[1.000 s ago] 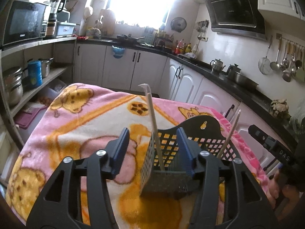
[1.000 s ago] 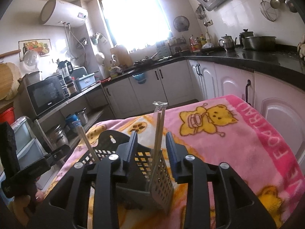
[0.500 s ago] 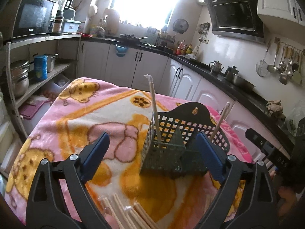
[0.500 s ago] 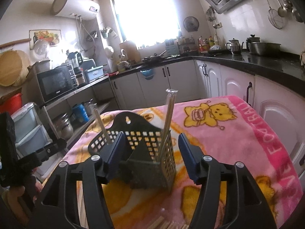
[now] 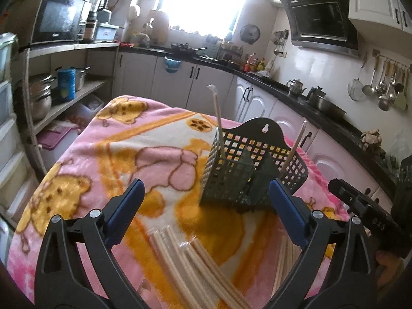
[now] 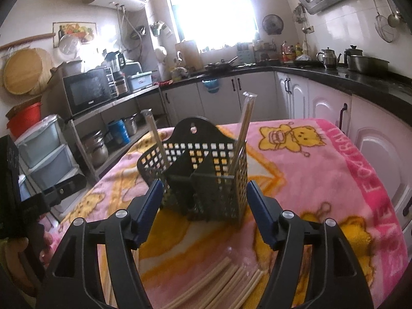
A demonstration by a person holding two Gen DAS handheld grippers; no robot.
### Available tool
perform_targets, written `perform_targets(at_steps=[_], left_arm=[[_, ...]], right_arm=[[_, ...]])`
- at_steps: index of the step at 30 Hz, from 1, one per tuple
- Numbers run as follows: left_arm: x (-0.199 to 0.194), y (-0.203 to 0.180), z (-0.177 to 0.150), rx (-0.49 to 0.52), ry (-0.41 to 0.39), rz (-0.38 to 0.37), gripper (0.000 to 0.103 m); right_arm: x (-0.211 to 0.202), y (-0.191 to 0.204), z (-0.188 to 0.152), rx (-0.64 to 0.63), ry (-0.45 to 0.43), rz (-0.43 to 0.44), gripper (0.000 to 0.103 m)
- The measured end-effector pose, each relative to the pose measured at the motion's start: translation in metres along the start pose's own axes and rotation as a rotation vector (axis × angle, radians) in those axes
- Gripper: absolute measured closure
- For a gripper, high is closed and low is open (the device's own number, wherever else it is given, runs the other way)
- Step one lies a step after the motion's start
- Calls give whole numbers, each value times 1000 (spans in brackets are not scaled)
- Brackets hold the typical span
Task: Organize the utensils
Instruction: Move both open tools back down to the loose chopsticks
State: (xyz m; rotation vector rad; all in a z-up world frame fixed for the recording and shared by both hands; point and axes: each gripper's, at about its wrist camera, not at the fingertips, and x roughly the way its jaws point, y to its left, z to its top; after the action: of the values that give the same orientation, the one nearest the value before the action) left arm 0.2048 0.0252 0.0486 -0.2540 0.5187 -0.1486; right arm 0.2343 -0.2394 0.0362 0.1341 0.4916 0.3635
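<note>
Apparently a home kitchen: range hood (image 5: 322, 23), microwave (image 6: 88, 90), hanging ladles (image 5: 383, 85).

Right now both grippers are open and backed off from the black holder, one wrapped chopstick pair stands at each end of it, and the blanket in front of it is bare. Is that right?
Not quite. The blanket in front of the holder is not bare: a bundle of wrapped chopsticks lies there, as the left wrist view shows. The rest holds: left gripper and right gripper are open, and one pair stands at each end.

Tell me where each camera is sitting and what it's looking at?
Left wrist: rides the left gripper, jaws open, facing the black basket and window; the right gripper shows alongside.
Right wrist: rides the right gripper, jaws open, facing the basket; a hand shows.
Shared: basket, pink blanket, wrapped chopsticks.
</note>
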Motion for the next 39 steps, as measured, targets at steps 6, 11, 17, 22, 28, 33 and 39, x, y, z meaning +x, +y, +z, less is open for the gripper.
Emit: perform_targets(at_steps=[6,11,17,22,28,33,39], left_arm=[[-10,11,-14,-29,22,33,15],[-14,19,-28,-41,49,41,15],[-14,29,-41,-67,92,57,15],[-18,34,-52,-76,113,66,15],[-20,34,-63,-67,139,62,15],[-20,33,-70,-63,165,59,15],[-16,35,-85,-75,217,55,22]], right_arm=[[-4,8,-12,-24,35,13,38],[-3,15,-20,-52,67,22,38],[1,19,-30,-63,103,35,38],[3,24,-40,-72,136,46,38],[2,29,-51,-85,161,61,38],[0,29,-63,-86,192,71,38],[1,26,-72,-78,231,75,38]])
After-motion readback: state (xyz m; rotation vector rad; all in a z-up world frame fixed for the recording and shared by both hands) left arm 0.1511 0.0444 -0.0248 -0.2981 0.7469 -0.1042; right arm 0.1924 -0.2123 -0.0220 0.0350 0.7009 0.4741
